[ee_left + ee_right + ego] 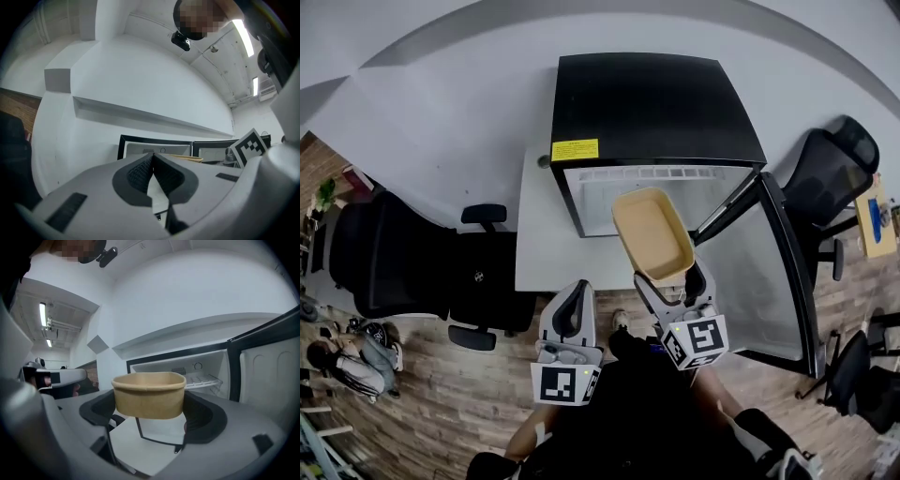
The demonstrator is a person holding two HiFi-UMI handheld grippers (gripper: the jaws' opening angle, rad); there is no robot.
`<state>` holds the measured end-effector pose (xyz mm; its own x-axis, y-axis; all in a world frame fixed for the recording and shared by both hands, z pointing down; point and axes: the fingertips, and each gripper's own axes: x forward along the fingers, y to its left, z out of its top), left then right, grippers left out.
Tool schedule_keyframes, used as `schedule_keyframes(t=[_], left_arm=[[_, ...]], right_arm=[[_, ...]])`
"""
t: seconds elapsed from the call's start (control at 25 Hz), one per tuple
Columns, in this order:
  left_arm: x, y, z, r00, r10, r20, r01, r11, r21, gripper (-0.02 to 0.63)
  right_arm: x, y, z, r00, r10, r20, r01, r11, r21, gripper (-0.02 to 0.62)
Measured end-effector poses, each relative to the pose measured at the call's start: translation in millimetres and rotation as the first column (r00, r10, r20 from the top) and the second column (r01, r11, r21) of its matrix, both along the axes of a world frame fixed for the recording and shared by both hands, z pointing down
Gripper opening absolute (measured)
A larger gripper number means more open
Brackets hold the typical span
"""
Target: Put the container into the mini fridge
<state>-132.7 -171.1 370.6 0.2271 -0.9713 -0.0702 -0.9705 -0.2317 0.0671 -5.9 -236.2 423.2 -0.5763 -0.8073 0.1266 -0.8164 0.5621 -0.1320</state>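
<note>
The left gripper (153, 161) was pressed shut on nothing, tips touching, hovering by the front edge of the white table (546, 239). Just right of it, the right gripper (671, 280) had its jaws clamped on the near end of the tan container (652, 232), an empty open tub held up in the air right in front of the mini fridge (652, 108), not inside yet. The fridge sat on that table against the white wall. Its door (769, 272) was swung wide open on the right, with a black office chair (830, 173) past it.
</note>
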Motion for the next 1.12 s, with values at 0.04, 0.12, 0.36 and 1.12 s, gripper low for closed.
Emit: schedule_keyframes(t=[0.04,0.12,0.36,1.12], left_arm=[[1.4,-11.4,0.0,1.0,0.002,0.0,-0.002,1.0,-0.004,0.009],[3.9,-31.1,-0.2,1.0,0.004,-0.003,-0.004,1.0,-0.011,0.009],[6.7,-69.3,1.0,1.0,0.003,0.009,-0.003,1.0,-0.027,0.009],[-29.9,-109.9,-8.5,0.985,0.172,0.001,-0.172,0.985,-0.004,0.009]], right_arm=[[0.6,-12.4,1.9,1.0,0.003,-0.001,-0.003,1.0,-0.001,0.459],[1.2,-35.5,4.7,1.0,0.01,-0.002,-0.01,1.0,-0.003,0.459],[-4.6,-93.6,5.1,1.0,0.026,-0.013,-0.026,1.0,0.018,0.46],[-53.6,-171.8,21.8,0.978,0.188,-0.093,-0.186,0.982,0.026,0.46]])
